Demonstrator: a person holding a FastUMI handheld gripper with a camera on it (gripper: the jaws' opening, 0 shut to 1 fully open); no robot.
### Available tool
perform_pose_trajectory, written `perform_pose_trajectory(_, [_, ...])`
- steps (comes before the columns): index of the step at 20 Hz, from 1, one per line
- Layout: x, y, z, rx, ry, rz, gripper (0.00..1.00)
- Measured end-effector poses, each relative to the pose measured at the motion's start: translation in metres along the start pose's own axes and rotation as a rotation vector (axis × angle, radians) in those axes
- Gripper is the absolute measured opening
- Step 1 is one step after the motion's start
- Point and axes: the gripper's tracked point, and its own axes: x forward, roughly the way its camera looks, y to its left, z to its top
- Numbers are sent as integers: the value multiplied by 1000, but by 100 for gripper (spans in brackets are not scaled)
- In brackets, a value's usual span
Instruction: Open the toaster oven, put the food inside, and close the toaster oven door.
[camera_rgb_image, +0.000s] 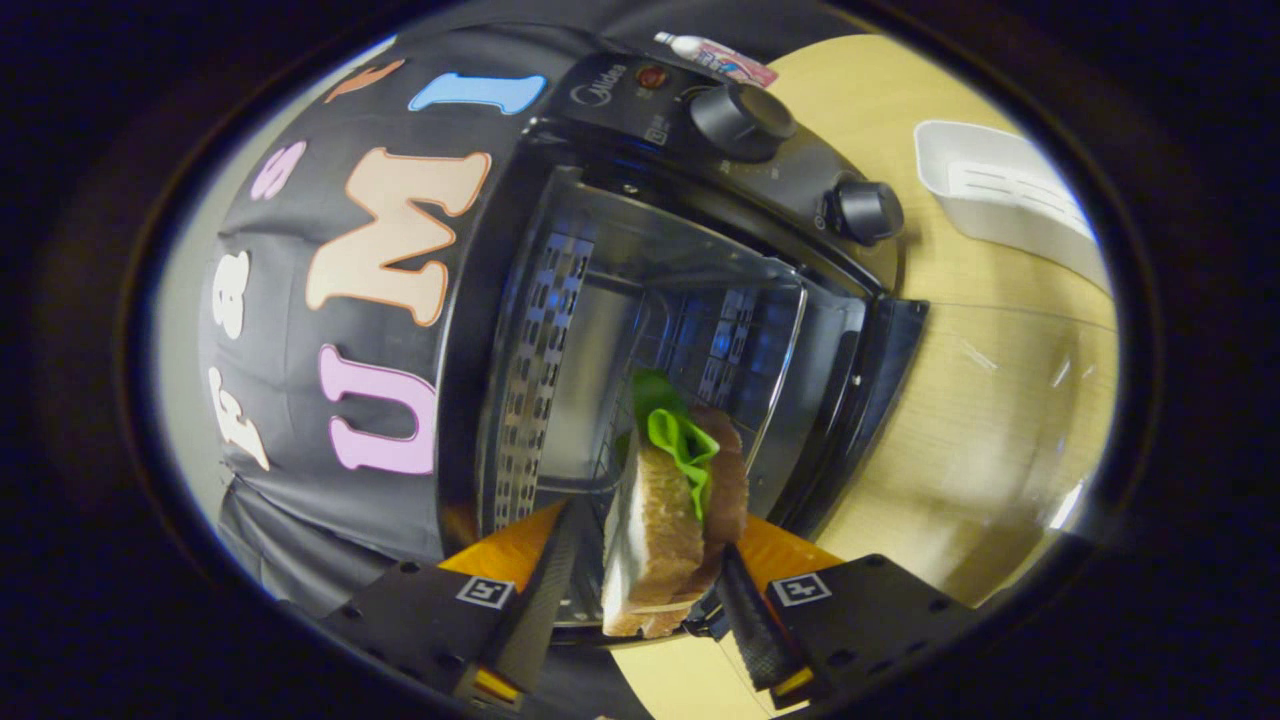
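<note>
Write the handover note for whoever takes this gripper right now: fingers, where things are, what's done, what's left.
Gripper: a sandwich stands on edge between the fingers; the right finger touches it, the left shows a gap, so the grip is uncertain.
Toaster oven: door already open, lying flat over the wooden table; the wire rack is just ahead.
Done: door opened, sandwich brought to the opening.
Left: set the sandwich on the rack, let go, close the door.

table (1000, 400): light wood | toaster oven (700, 200) | white tray (1000, 190) | possibly tube (715, 55)
</note>
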Motion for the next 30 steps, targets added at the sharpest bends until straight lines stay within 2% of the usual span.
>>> perform_pose_trajectory(1, [-1, -7, -2, -21, 6, -22, 84])
perform_pose_trajectory(4, [-15, 1, -1, -10, -18, 32, 99])
perform_pose_trajectory(13, [-42, 1, -3, -59, -54, 51, 98])
perform_pose_trajectory(17, [-34, -3, -8, -27, -48, 42, 98])
perform_pose_trajectory(21, [-19, 2, 7, 40, -79, 34, 99])
perform_pose_trajectory(25, [-16, -12, 37, 103, -207, -47, 99])
perform_pose_trajectory(29, [-19, -11, 45, 269, -276, -8, 98])
perform_pose_trajectory(30, [-19, -13, 43, 275, -274, -24, 98])
